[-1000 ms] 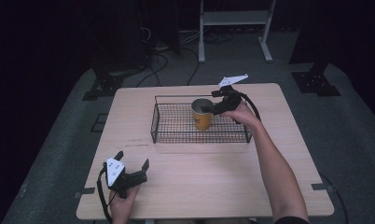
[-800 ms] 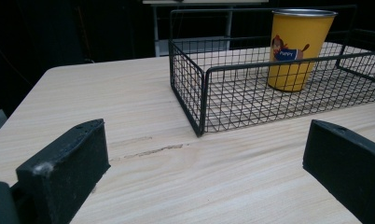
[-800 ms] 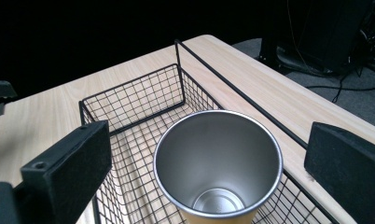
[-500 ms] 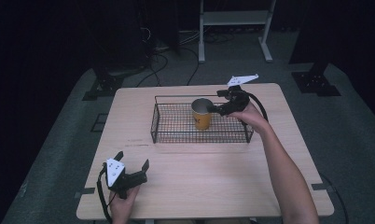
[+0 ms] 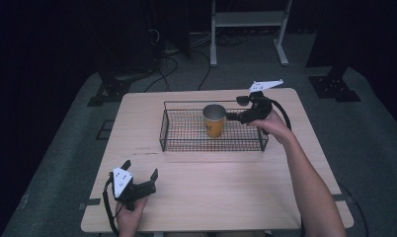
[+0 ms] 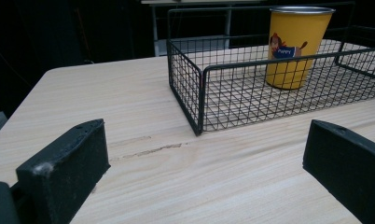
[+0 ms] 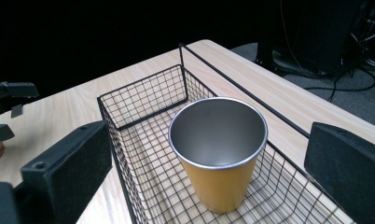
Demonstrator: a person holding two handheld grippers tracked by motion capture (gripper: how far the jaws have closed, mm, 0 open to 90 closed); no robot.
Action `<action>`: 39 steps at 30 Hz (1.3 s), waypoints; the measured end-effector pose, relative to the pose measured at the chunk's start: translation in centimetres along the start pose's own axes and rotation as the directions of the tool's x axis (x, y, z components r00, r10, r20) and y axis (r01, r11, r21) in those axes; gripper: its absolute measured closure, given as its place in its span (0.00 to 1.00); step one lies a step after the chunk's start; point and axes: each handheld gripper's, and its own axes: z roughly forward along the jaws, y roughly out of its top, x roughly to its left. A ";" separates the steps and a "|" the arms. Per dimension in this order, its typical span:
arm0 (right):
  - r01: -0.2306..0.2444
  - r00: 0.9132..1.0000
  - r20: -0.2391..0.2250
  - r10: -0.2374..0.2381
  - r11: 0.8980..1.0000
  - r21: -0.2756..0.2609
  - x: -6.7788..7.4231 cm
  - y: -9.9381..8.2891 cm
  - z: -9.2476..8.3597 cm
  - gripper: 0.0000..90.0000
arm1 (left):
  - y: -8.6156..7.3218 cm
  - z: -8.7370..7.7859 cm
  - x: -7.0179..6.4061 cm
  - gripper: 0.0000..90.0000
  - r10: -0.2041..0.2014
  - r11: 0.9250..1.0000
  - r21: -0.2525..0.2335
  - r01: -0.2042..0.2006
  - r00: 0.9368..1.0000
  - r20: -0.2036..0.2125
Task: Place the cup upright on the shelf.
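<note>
Yellow steel cup [image 5: 214,121] is left standing upright inside the wire basket [image 5: 186,143] on the bench [image 5: 226,197], the right gripper [image 5: 234,116] drawn back with jaws wide, suggesting release, while the left gripper [image 5: 138,178] rests wide-jawed and empty.

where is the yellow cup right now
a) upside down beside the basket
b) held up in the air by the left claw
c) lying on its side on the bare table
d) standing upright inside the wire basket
d: the yellow cup stands upright, open end up, on the floor of the wire basket, and the open right claw is not gripping it.
</note>
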 end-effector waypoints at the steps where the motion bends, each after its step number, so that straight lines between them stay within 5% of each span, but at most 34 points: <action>1: -0.003 1.000 0.001 0.003 1.000 0.001 0.0 0.0 -0.1 0.00 | 0.0 0.0 0.0 0.00 0.000 1.000 0.000 0.000 1.000 0.000; 39: -0.030 1.000 -0.004 0.030 1.000 0.006 0.7 -2.0 -3.3 0.00 | 0.0 0.0 0.0 0.00 0.004 1.000 0.003 -0.004 1.000 0.002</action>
